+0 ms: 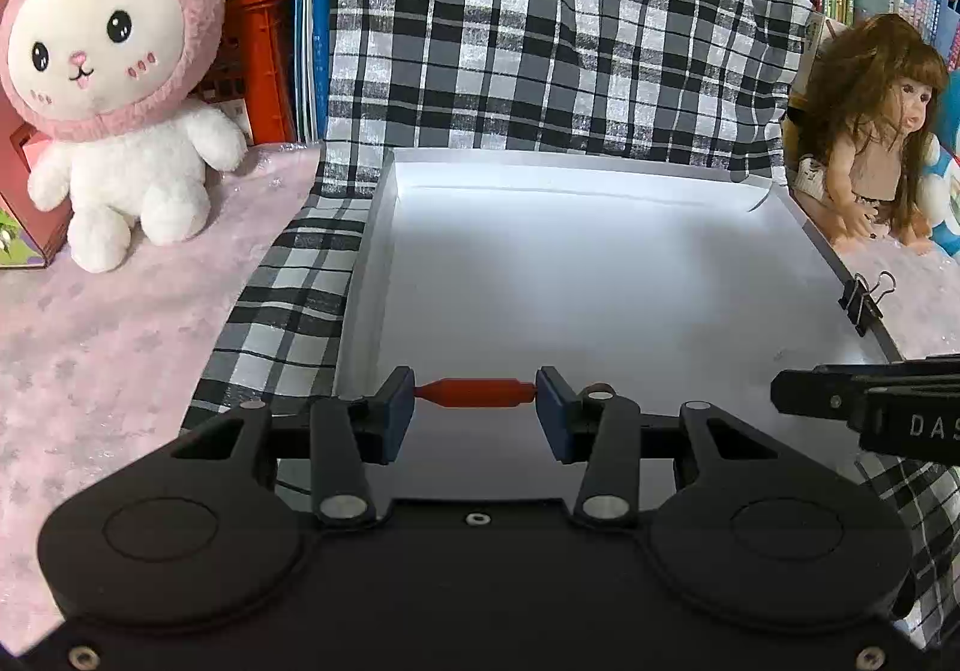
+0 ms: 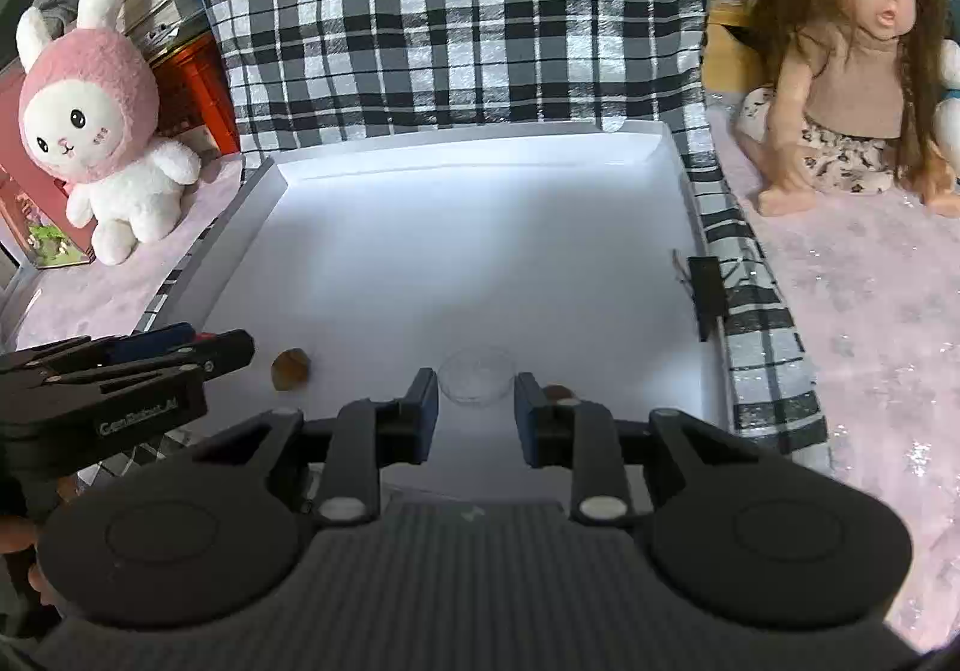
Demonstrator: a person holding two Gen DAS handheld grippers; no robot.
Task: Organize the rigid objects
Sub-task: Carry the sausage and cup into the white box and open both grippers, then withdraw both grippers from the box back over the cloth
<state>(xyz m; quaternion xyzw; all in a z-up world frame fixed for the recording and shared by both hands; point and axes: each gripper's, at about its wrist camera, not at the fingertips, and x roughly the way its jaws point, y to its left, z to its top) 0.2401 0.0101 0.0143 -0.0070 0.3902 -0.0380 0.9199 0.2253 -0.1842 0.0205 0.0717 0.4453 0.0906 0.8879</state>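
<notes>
Here, a small red rigid piece (image 1: 477,393), smooth and spindle-shaped with narrowed ends, is being pinched end to end between the blue pads of the left gripper (image 1: 475,401), hanging over the near part of a shallow white tray (image 1: 384,179). The right gripper (image 2: 476,401) is sitting low over the same tray, its blue pads closing on the sides of a small round clear dish (image 2: 477,375), glassy and see-through. A rough brownish lump (image 2: 291,369) is lying on the tray floor to the left of that dish, and a second small brown piece (image 2: 558,391) is peeking out just beside the right pad. A black metal binder clip (image 2: 707,294) is clamping the tray's right wall. The tray is resting on a black, grey and white checked cloth (image 1: 540,41). A fluffy pink-and-white plush rabbit (image 1: 108,71) is sitting to the left on a pale pink glittery surface (image 2: 870,371), and a long-haired doll (image 2: 852,53) is sitting to the right
</notes>
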